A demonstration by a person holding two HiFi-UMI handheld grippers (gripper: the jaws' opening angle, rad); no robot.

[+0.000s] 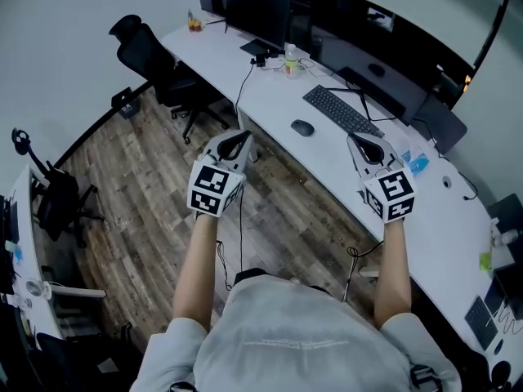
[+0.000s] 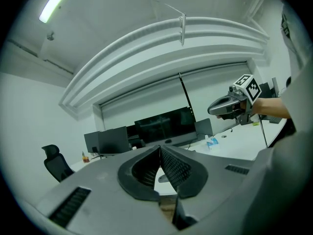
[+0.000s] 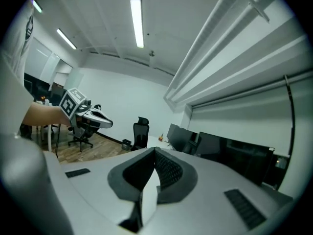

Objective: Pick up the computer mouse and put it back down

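Computer mouse (image 1: 302, 127): head view only | left hand-held gripper (image 2: 160, 148), right hand-held gripper (image 3: 155, 150): closed

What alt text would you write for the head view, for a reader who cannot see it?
Seen from above, a person holds the left hand-held gripper and right hand-held gripper, both shut and empty, raised in front of a curved white desk. The computer mouse lies on the desk beside a black keyboard, apart from both.
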